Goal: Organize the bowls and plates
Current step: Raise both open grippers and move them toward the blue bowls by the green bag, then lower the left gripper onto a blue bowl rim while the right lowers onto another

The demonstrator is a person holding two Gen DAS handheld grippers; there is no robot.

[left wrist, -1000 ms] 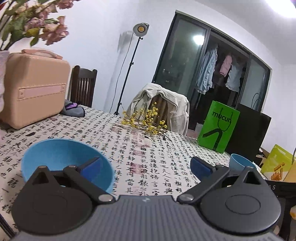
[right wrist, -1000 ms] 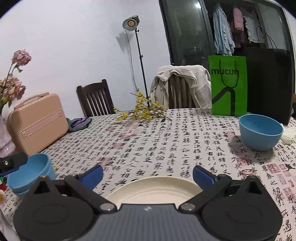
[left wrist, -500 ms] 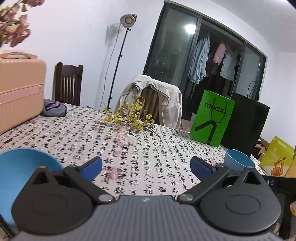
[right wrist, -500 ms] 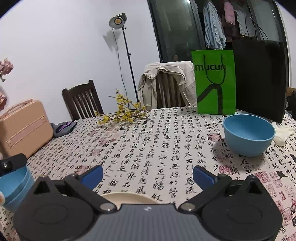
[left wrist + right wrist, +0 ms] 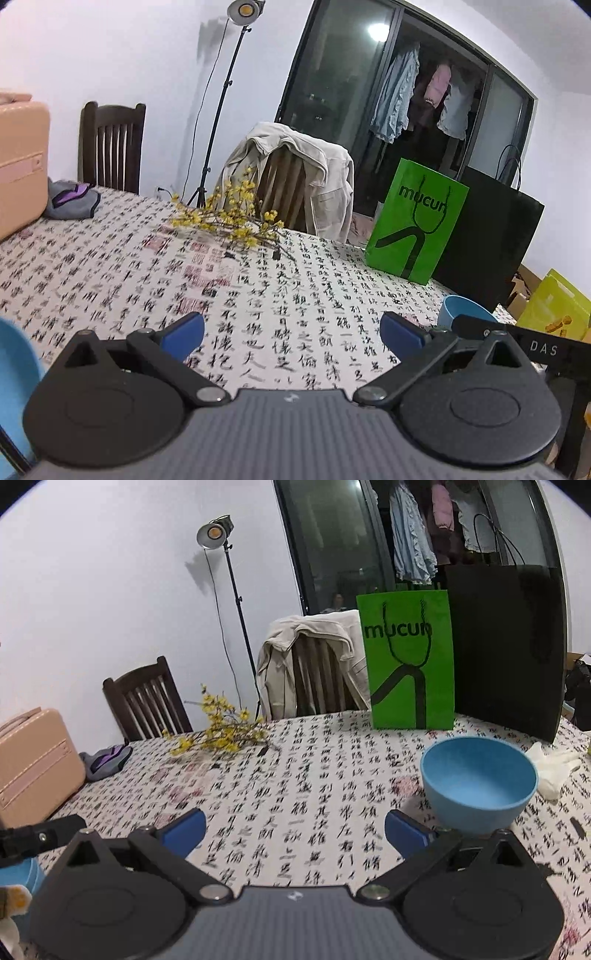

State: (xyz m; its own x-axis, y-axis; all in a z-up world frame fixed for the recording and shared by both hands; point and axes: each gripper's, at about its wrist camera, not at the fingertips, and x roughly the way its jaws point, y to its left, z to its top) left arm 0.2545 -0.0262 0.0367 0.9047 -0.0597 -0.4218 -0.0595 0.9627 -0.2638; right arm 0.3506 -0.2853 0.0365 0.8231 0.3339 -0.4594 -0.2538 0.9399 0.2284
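Blue pads tip both tongs, and both stand wide apart with nothing between them. The right tongs (image 5: 295, 829) hang above the worktop (image 5: 314, 775) (its cloth is printed with black characters), and a blue bowl (image 5: 478, 784) stands just beyond their right finger. The left tongs (image 5: 291, 334) have a second blue bowl (image 5: 14, 365) at the left edge. A green bag (image 5: 408, 661) stands farther back.

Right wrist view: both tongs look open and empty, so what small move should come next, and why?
Probably ease the right tongs forward and rightward toward the blue bowl. It stands alone and upright on the tablecloth, just ahead of the right finger, nothing between. The jaws are wide apart and hold nothing, so one finger could likely slip over the near rim for a pinch.
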